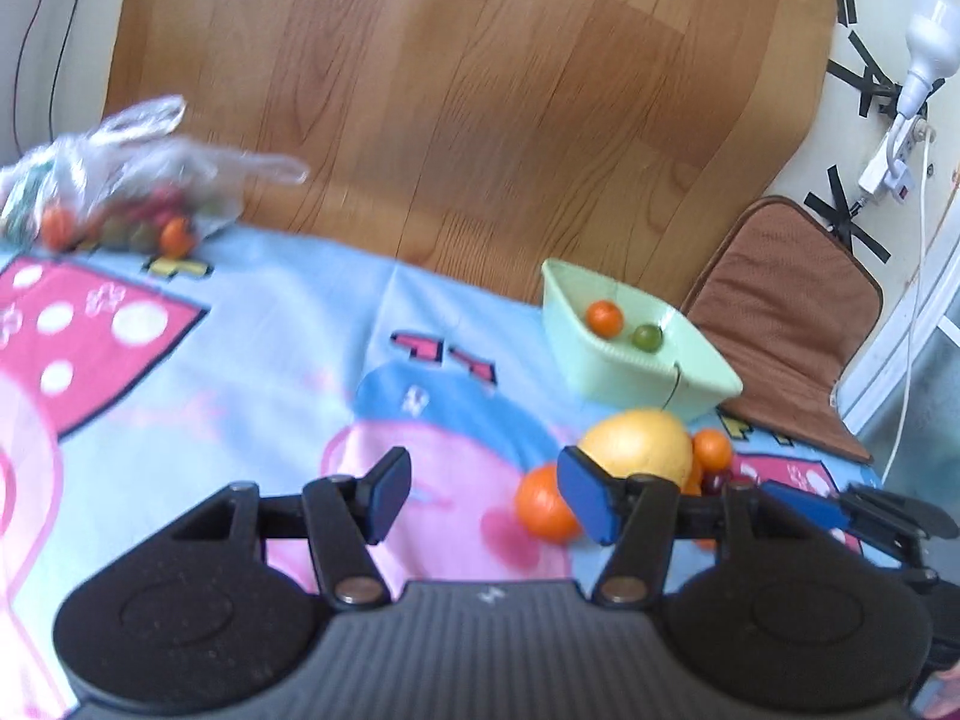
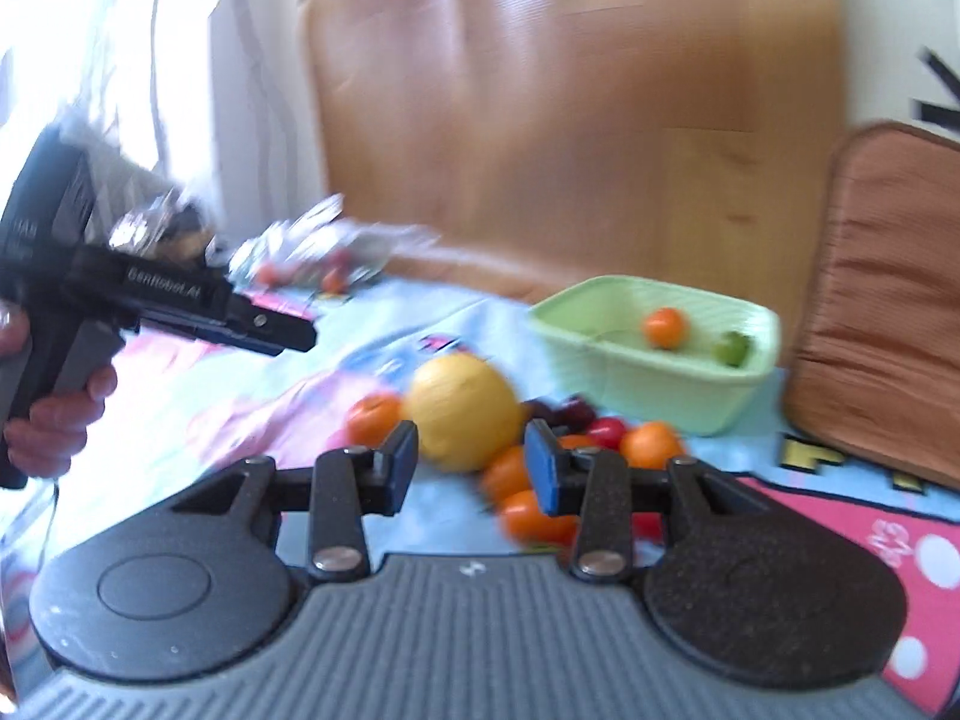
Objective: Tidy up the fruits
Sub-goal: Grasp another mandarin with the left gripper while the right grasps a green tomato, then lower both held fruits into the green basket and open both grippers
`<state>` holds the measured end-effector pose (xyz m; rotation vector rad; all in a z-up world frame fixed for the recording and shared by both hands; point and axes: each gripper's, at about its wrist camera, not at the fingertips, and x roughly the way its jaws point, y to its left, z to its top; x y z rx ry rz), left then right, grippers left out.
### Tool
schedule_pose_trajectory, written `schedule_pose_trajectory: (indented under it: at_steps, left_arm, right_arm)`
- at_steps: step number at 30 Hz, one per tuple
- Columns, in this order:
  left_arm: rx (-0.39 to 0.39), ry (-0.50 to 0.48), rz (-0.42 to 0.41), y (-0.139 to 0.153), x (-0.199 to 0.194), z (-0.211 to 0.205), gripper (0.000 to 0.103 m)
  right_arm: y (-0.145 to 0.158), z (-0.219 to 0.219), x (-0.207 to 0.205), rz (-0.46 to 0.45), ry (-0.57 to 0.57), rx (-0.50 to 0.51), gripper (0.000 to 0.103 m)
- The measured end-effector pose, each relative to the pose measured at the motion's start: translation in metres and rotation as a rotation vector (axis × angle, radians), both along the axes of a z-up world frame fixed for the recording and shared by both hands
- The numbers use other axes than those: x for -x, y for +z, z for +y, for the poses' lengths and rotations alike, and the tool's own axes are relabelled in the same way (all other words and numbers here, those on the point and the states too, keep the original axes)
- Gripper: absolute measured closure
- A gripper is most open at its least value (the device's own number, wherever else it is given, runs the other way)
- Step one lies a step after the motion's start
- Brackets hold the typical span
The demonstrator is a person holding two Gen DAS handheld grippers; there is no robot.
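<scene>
Though blurred, "GenRobot.AI" along left gripper (image 2: 264, 333)

each gripper (image 1: 483, 495) has black linkage arms with silver rivets, blue pads (image 1: 585, 498) on its fingers and a ribbed grey base between two round black housings. from the right wrist, the left gripper's (image 2: 288, 333) black body carries white lettering; a bare hand (image 2: 54, 426) wraps its grey handle.
</scene>
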<state>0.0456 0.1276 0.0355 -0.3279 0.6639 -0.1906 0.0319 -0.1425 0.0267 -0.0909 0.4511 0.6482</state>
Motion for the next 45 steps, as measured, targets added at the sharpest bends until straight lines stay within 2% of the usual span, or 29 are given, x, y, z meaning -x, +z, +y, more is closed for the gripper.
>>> schedule_pose_trajectory:
  at_steps: [7, 10, 12, 14, 16, 20, 21, 22, 23, 25, 29, 36, 37, 38, 41, 45]
  left_arm:
    - [0.051, -0.022, -0.014, -0.011, 0.004, 0.003, 0.048]
    - [0.084, -0.05, 0.006, -0.019, -0.006, 0.001, 0.048]
    - [0.05, -0.112, 0.005, -0.02, -0.011, -0.012, 0.046]
    - [-0.028, -0.156, -0.019, -0.021, -0.016, -0.027, 0.036]
    - [-0.107, -0.201, -0.042, -0.022, -0.021, -0.043, 0.034]
    - [-0.164, -0.276, -0.053, -0.029, -0.028, -0.063, 0.028]
    - [-0.179, -0.277, -0.05, -0.033, -0.029, -0.066, 0.029]
    - [-0.19, -0.277, -0.041, -0.036, -0.03, -0.068, 0.036]
    - [-0.2, -0.272, -0.031, -0.04, -0.031, -0.07, 0.048]
    - [-0.237, -0.235, -0.032, -0.042, -0.027, -0.07, 0.061]
    - [-0.144, -0.248, -0.001, -0.038, -0.007, -0.061, 0.061]
    - [-0.123, -0.252, 0.003, -0.039, 0.018, -0.081, 0.061]
    - [-0.122, -0.257, 0.003, -0.038, 0.019, -0.086, 0.061]
    - [-0.127, -0.261, 0.002, -0.039, 0.019, -0.089, 0.061]
    - [-0.146, -0.268, -0.001, -0.038, 0.021, -0.099, 0.061]
    - [-0.081, -0.326, 0.027, -0.035, 0.026, -0.105, 0.061]
  right_arm:
    - [0.0, 0.03, -0.008, -0.027, 0.034, 0.089, 0.06]
    - [-0.007, 0.031, -0.003, 0.005, 0.084, 0.108, 0.06]
    - [-0.013, 0.026, 0.003, 0.003, 0.059, 0.134, 0.061]
    - [-0.016, 0.013, 0.007, 0.021, 0.013, 0.116, 0.061]
    - [-0.016, -0.005, 0.014, 0.032, -0.051, 0.079, 0.061]
    - [-0.017, -0.033, 0.028, 0.043, -0.166, 0.042, 0.06]
    - [-0.019, -0.037, 0.029, 0.055, -0.177, 0.039, 0.06]
    - [-0.022, -0.038, 0.029, 0.063, -0.182, 0.043, 0.06]
    - [-0.024, -0.039, 0.029, 0.068, -0.185, 0.053, 0.06]
    - [-0.03, -0.037, 0.026, 0.08, -0.186, 0.061, 0.06]
    - [-0.036, -0.033, 0.019, 0.109, -0.181, 0.062, 0.06]
    - [-0.035, -0.025, 0.008, 0.142, -0.156, 0.03, 0.06]
    - [-0.036, -0.024, 0.007, 0.143, -0.156, 0.029, 0.063]
    - [-0.035, -0.024, 0.007, 0.141, -0.158, 0.03, 0.075]
    - [-0.034, -0.028, 0.015, 0.149, -0.141, 0.017, 0.075]
    - [-0.029, -0.038, 0.038, 0.159, -0.082, -0.035, 0.075]
